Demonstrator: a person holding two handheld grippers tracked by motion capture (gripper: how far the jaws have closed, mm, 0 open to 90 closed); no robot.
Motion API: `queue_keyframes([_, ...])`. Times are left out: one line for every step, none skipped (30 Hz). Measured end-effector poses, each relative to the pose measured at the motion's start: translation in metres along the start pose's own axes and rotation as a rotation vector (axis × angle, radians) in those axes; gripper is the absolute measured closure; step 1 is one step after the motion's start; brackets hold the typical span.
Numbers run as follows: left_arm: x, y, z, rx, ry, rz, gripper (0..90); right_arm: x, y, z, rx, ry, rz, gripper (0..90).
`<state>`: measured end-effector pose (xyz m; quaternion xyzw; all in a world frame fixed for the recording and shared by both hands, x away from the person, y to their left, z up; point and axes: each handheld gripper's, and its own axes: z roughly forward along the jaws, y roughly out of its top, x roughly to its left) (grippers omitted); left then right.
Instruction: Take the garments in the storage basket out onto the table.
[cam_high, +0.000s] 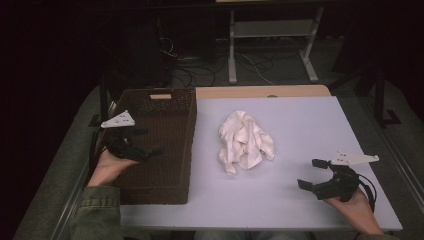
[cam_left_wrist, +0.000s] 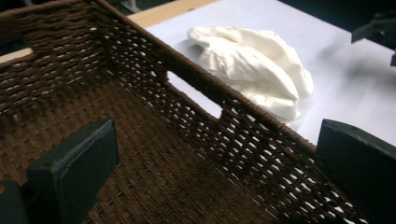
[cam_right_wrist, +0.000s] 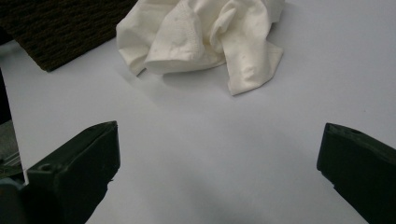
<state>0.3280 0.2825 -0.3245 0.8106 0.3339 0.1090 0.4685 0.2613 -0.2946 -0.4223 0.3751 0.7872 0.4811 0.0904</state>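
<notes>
**Crumpled white cloth on the bench, both grippers spread wide and holding nothing**

A white cloth (cam_high: 246, 141) is seen lying in a loose, crumpled heap near the middle of the bench (cam_high: 300, 120), whose top is a smooth, matt, pale lilac sheet with a strip of light wood showing along its far edge. The cloth is soft and deeply creased, with folded lobes and a faint dimpled weave that is made out in the right gripper view (cam_right_wrist: 201, 35). Just beside it, at the bench's left edge, a rectangular basket (cam_high: 186, 150) is set; it is woven of dark brown cord in an open lattice, with a slot handle cut into each end wall.

The left gripper (cam_high: 145, 141) is held over the basket's interior, its black, blocky jaws spread wide with nothing between them. In the left gripper view the cloth (cam_left_wrist: 252, 65) is seen beyond the basket's woven wall (cam_left_wrist: 243, 126), well apart from those jaws.

The right gripper (cam_high: 311, 173) is held low over the bare bench near its right front corner, jaws likewise wide apart and holding nothing. The cloth lies ahead of those jaws, apart from them, with open bench surface between.
</notes>
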Motion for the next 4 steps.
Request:
queue_keyframes([0.0013,-0.0019,-0.0012,-0.014,-0.002,-0.007,0.0,-0.0002,0.0,-0.0002,-0.001,-0.001,-0.001,0.0])
queue_keyframes([0.0013,-0.0019,-0.0012,-0.014,-0.002,-0.007,0.0,-0.0002,0.0,-0.0002,-0.001,-0.001,-0.001,0.0])
queue_keyframes([0.003,-0.003,-0.0017,-0.024,-0.008,-0.016,0.0,-0.0005,-0.0001,-0.0003,-0.003,-0.001,0.003,0.0])
queue_keyframes([0.004,-0.0032,-0.0022,-0.021,-0.003,-0.021,0.0,-0.0005,-0.0001,-0.0003,-0.003,-0.001,0.003,0.0])
